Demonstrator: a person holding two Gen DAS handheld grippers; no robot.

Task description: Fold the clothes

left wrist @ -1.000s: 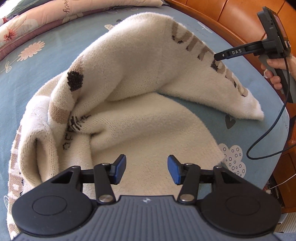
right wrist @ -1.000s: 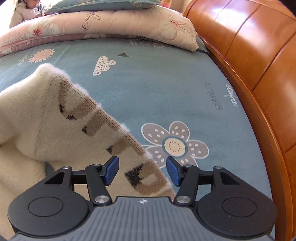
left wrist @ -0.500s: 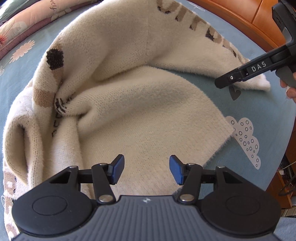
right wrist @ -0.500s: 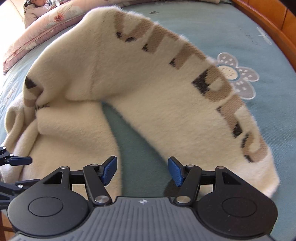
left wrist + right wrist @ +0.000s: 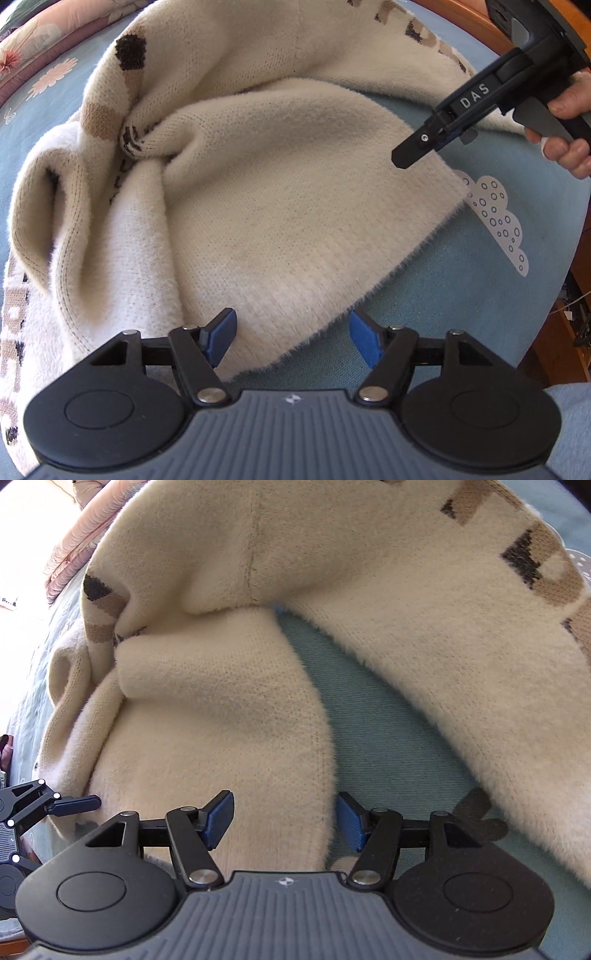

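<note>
the left tool (image 5: 291, 339) hangs spread, its jaws just widened, over the hem of the cream sweater (image 5: 280, 192) crumpled on the bed (image 5: 461, 295); the right tool (image 5: 284, 821) hangs spread over another hem, pinching nothing.

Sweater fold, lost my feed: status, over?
Left tool just opened wider, empty, over the hem. Right tool open, empty. Cream sweater rumpled on bedsheet. Nothing in the way.

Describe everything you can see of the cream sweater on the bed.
The sweater is fuzzy cream knit with brown and black lettering along its sleeves. It lies crumpled and unfolded on the blue bedsheet, bunched at the middle, one sleeve arcing away. Both grippers are open above its hem edge; neither visibly touches it.
</note>
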